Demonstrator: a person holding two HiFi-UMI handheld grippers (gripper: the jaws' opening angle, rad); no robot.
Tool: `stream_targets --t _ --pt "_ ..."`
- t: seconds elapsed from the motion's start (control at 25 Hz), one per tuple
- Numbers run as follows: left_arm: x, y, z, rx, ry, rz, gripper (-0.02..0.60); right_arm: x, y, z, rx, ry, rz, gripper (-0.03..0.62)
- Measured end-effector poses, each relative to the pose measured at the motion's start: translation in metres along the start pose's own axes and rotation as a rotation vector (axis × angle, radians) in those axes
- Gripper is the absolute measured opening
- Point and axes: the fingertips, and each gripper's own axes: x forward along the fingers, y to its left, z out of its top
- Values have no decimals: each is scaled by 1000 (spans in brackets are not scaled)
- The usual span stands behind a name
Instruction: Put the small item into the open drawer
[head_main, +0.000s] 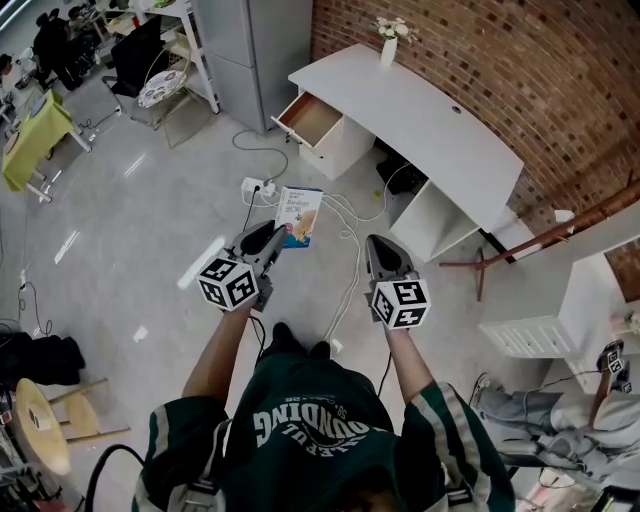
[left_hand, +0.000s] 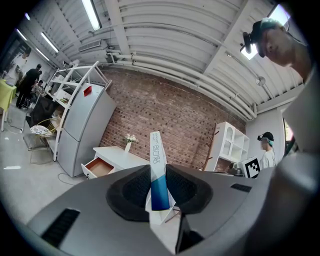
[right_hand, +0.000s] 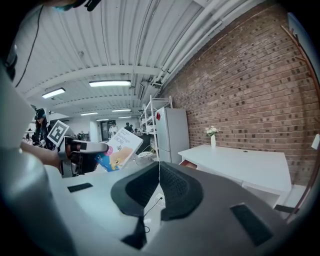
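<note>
Carrying the box toward the drawer

Your left gripper (head_main: 276, 238) is clamped on the small flat white-and-blue cardboard box (head_main: 300, 216). Pads sit on its broad faces, thin edge up, probably so it drops in cleanly. The open wood-lined drawer (head_main: 312, 120) of the white desk (head_main: 430, 130) lies well ahead across the floor. Your right gripper (head_main: 386, 252) sits beside it, jaws together, empty; seemingly spare.

Ahead of me a brick wall (head_main: 500, 60) runs behind a vase (head_main: 389, 48) of pale flowers. A grey fridge (head_main: 255, 50) stands to its left. On the floor below me lie a white power strip (head_main: 256, 186) and loose cables (head_main: 340, 208). A white shelf unit (head_main: 590, 300) stands at my right.
</note>
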Motion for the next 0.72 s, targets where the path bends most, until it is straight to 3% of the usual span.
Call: stream_targets --t 0.72 --pt "-5 5 -6 -16 -9 33 103 0 0 -3 -11 6 22 25"
